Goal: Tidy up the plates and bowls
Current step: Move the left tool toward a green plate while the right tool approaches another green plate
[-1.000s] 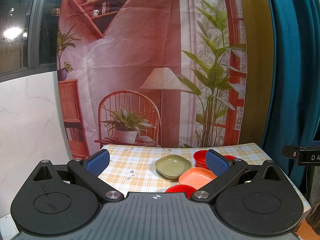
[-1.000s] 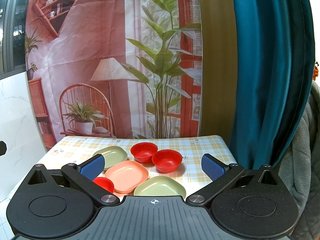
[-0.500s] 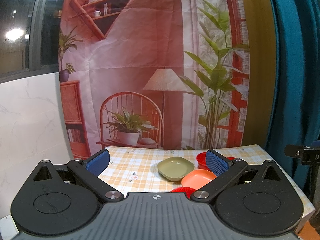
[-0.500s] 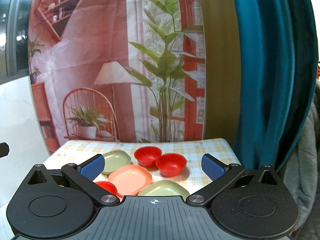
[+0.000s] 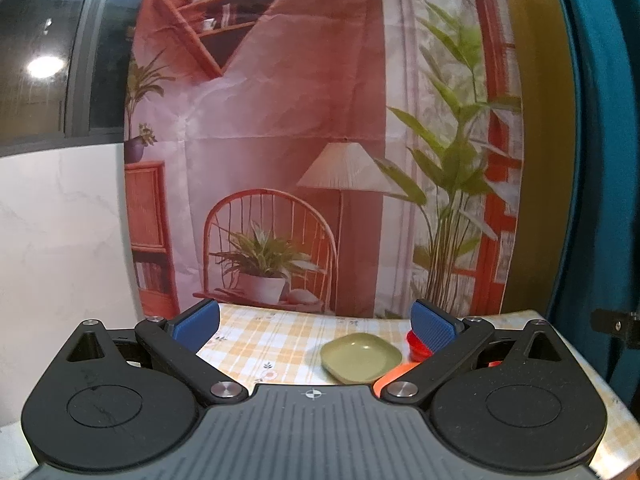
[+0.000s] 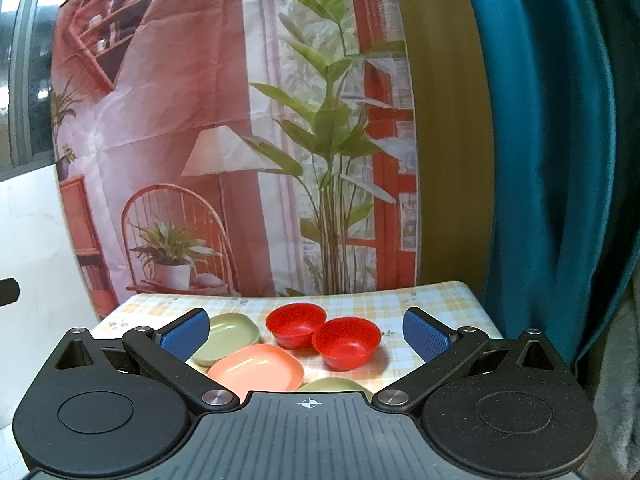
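On a yellow checked table (image 6: 420, 312) lie two red bowls (image 6: 295, 323) (image 6: 346, 342), an orange plate (image 6: 258, 372), a green plate (image 6: 230, 335) at the left and a second green plate (image 6: 334, 385) half hidden by my right gripper's body. My right gripper (image 6: 306, 330) hangs open above the near edge, holding nothing. In the left wrist view the green plate (image 5: 360, 356) sits between the fingers' line of sight, a red bowl (image 5: 416, 350) and the orange plate (image 5: 394, 372) peek out behind the right finger. My left gripper (image 5: 316, 320) is open and empty, held back from the table.
A printed backdrop (image 5: 320, 140) with chair, lamp and plants hangs behind the table. A teal curtain (image 6: 552, 140) falls at the right, a white marble wall (image 5: 60, 240) at the left. The other gripper's black edge (image 5: 616, 326) shows at far right.
Both grippers have drawn back and tilted up, so the dishes sit lower in view. The small red bowl near the front is now hidden. Nothing was grasped.
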{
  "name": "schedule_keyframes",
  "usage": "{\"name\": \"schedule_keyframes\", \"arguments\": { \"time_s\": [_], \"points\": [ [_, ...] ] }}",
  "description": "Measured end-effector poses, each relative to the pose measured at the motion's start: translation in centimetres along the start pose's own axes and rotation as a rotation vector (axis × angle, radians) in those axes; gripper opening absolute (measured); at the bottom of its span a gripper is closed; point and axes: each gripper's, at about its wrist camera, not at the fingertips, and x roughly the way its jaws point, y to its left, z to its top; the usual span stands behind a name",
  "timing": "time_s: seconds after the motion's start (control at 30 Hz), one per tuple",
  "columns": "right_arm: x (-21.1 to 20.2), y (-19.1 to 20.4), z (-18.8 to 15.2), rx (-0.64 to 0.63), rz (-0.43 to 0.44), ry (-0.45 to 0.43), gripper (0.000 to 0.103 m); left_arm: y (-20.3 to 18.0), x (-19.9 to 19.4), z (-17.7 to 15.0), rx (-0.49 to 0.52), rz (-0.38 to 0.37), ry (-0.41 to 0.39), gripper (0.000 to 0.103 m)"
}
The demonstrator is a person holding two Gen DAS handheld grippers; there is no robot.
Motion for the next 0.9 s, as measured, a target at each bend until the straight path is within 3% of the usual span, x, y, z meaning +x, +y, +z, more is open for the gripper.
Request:
{"name": "schedule_keyframes", "arguments": {
  "time_s": [0.17,0.6,0.9],
  "points": [
    [1.8,-0.1,-0.1,-0.048,-0.027,-0.007,0.103,-0.4,1.8,-0.2,0.005,0.018,0.004,0.103],
    [7.5,-1.3,0.9,-0.022,-0.003,0.096,0.103,-0.9,8.1,-0.9,0.002,0.002,0.153,0.102],
    [11.6,-2.2,1.7,-0.052,-0.014,0.116,0.103,-1.9,11.9,-1.1,0.034,0.014,0.183,0.103]
  ]
}}
